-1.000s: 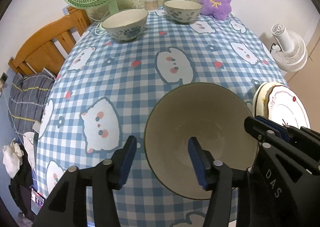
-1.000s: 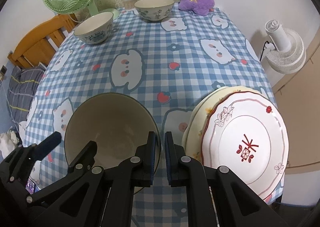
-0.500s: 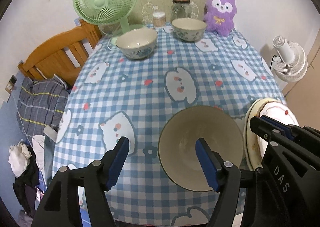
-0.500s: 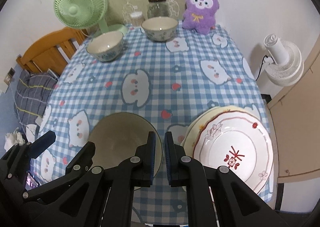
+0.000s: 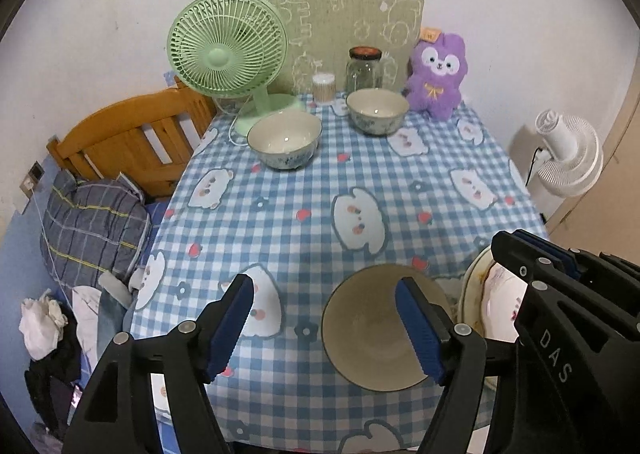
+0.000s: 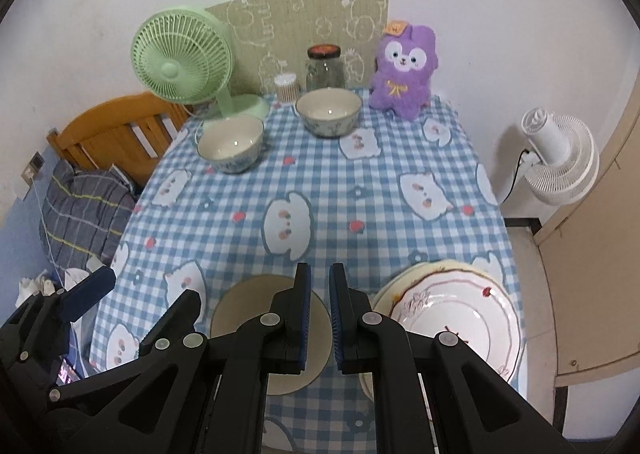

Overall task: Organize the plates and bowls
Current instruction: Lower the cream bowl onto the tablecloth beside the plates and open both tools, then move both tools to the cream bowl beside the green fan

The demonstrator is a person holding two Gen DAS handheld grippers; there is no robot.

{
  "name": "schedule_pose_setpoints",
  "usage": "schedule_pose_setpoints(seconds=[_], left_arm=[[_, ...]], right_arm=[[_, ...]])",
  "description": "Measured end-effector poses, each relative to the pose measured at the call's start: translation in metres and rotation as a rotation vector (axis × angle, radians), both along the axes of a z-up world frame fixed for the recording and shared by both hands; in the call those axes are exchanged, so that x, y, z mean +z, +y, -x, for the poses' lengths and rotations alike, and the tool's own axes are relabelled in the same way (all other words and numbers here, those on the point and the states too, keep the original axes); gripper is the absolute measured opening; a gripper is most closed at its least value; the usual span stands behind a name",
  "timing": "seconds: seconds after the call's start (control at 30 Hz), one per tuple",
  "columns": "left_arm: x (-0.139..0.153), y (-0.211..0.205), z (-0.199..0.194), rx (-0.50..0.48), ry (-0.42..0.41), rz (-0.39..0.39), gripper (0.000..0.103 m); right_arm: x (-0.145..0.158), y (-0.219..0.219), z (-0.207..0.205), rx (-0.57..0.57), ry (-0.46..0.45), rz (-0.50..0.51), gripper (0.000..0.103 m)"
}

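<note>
The left gripper point(image 5: 324, 328), its jaws just opening wider, holds nothing; the right gripper point(image 6: 319, 318) stays closed and empty, so the plain beige ceramic bowl point(image 5: 362, 338) rests free beside the stacked plates point(image 6: 452, 318).

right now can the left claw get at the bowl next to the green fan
Probably yes. The left claw is open with nothing between its fingers, and the checked cloth between it and the bowl by the green fan lies bare. The nearest bowl sits off to the right of that line.

Your black left gripper with blue pads point(image 5: 324, 324) has just been opening, nothing between its jaws; your matching right gripper point(image 6: 319, 318), at its 3 o'clock, is closed and empty.
</note>
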State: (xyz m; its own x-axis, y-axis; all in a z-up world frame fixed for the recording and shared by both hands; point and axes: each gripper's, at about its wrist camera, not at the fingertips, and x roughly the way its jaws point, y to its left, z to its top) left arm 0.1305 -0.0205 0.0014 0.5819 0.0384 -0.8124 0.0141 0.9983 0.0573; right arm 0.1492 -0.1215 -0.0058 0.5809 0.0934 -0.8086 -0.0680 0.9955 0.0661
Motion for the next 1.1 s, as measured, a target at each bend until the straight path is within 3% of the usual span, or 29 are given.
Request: schedule_pose_setpoints(seconds=[0.27,0.33,0.37,0.4,0.5,0.7,0.97,1.1], left_arm=[[0.023,0.008,-0.012,0.0,-0.033,0.027,0.079],[0.032,0.01,-0.014,0.006,-0.063,0.006,0.079],[0.035,0.01,-0.015,0.007,-0.075,-0.003,0.079],[0.04,0.011,-0.018,0.004,-0.086,0.0,0.079],[0.051,0.017,-0.028,-0.008,-0.092,0.035,0.079],[0.066,0.024,-0.051,-0.023,-0.124,0.011,0.083],[0.073,0.036,-0.084,-0.02,-0.149,0.008,0.094],[0.072,0.045,-0.102,-0.021,-0.158,0.019,0.095]], right_arm=[[0.029,0.007,-0.012,0.001,-0.037,0.007,0.015],[0.038,0.01,-0.014,-0.012,-0.072,0.021,0.035],[0.042,0.01,-0.016,-0.02,-0.087,0.015,0.062],[0.047,0.01,-0.017,-0.033,-0.107,-0.005,0.08],[0.06,0.014,-0.023,-0.055,-0.156,-0.01,0.081],[0.071,0.021,-0.05,-0.075,-0.144,-0.014,0.082],[0.078,0.038,-0.085,-0.091,-0.158,0.025,0.086],[0.079,0.049,-0.102,-0.092,-0.177,0.051,0.091]])
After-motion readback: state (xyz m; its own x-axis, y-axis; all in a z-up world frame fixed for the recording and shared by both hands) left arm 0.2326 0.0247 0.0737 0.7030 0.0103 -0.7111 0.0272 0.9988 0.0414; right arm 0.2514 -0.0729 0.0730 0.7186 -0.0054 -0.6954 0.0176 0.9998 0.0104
